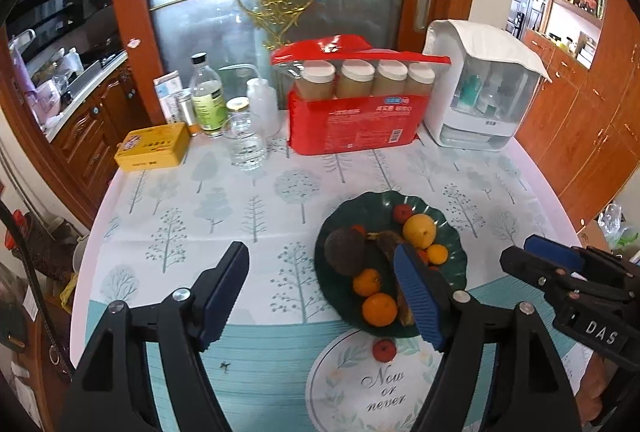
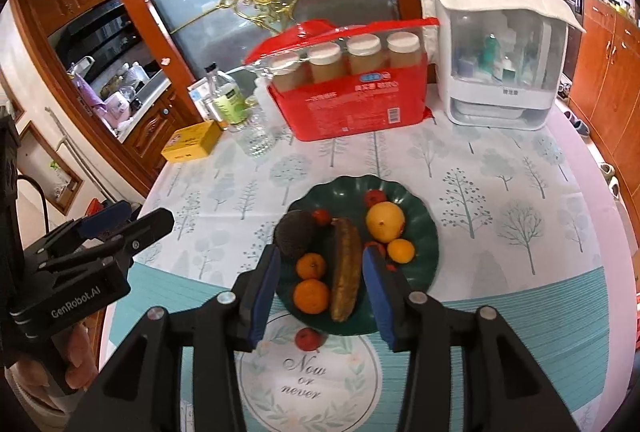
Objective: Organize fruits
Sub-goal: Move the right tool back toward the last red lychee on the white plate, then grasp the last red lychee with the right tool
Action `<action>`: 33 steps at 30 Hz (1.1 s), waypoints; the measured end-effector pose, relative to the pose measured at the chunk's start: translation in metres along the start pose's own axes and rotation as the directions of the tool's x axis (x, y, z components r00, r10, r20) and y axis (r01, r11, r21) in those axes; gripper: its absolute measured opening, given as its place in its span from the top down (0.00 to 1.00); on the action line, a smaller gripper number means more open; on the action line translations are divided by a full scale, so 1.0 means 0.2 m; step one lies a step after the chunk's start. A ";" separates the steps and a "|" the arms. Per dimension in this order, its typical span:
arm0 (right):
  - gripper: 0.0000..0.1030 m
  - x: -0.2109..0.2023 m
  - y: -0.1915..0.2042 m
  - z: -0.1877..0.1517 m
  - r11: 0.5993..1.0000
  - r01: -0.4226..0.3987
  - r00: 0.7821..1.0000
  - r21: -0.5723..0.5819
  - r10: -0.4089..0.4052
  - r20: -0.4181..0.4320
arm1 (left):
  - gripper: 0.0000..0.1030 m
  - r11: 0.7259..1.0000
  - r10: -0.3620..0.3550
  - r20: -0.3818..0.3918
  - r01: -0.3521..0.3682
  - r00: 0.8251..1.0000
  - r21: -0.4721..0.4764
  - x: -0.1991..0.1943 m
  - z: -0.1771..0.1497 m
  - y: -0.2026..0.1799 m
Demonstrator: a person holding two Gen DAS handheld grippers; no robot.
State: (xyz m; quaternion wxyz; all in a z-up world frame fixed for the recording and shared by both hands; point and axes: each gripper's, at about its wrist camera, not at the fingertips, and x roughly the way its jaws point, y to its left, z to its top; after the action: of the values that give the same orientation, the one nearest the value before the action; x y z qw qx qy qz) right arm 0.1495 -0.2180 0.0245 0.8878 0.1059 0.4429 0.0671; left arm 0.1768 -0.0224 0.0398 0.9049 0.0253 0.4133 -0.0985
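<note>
A dark green scalloped plate [image 2: 420,228] [image 1: 352,211] holds a brown avocado [image 2: 296,236] [image 1: 344,252], an overripe banana [image 2: 346,272], a yellow citrus [image 2: 385,222] [image 1: 419,231], several small oranges [image 2: 311,296] [image 1: 379,308] and small red fruits [image 2: 375,196]. One small red fruit [image 2: 308,338] [image 1: 384,349] lies on the tablecloth just in front of the plate. My right gripper [image 2: 320,296] is open and empty, hovering over the plate's near half. My left gripper [image 1: 320,296] is open and empty, to the left of the plate.
At the back of the table stand a red package of jars [image 2: 348,103], a white dispenser box [image 2: 500,71], a green-label bottle [image 1: 206,99], a glass [image 1: 246,145] and a yellow tin [image 1: 154,145]. A glass door stands behind the table.
</note>
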 end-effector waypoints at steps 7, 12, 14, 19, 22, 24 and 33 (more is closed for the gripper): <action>0.56 0.05 0.12 -0.11 0.999 0.009 1.000 -0.032 -0.010 -0.026 | 0.24 0.999 0.033 -0.007 -0.034 0.999 -0.027 -0.01 -0.15 0.14; 0.56 0.16 0.18 -0.23 0.997 0.050 0.997 -0.064 -0.054 -0.053 | 0.23 0.996 0.065 -0.037 -0.067 0.997 -0.063 0.08 -0.27 0.24; 0.56 0.21 0.19 -0.29 0.995 0.070 0.995 -0.074 -0.075 -0.068 | 0.23 0.994 0.065 -0.059 -0.070 0.996 -0.080 0.13 -0.33 0.28; 0.56 0.38 0.19 -0.46 0.993 0.095 0.985 -0.068 -0.103 -0.136 | 0.23 0.991 0.059 -0.114 -0.072 0.992 -0.112 0.28 -0.48 0.33; 0.56 0.47 0.19 -0.55 0.993 0.103 0.979 -0.051 -0.110 -0.173 | 0.23 0.990 0.053 -0.142 -0.070 0.988 -0.121 0.37 -0.54 0.34; 0.56 0.52 0.19 -0.59 0.994 0.106 0.975 -0.038 -0.112 -0.192 | 0.23 0.990 0.049 -0.161 -0.070 0.986 -0.124 0.42 -0.58 0.35; 0.56 0.71 0.19 -0.68 0.989 0.143 0.960 -0.033 -0.147 -0.238 | 0.23 0.994 0.028 -0.222 -0.051 0.975 -0.099 0.58 -0.68 0.31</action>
State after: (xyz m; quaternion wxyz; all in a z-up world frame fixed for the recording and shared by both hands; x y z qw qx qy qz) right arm 0.1244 -0.1337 -0.1555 0.8310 0.0573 0.5530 0.0177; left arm 0.1617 0.0373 -0.1396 0.8554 -0.0029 0.5150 -0.0553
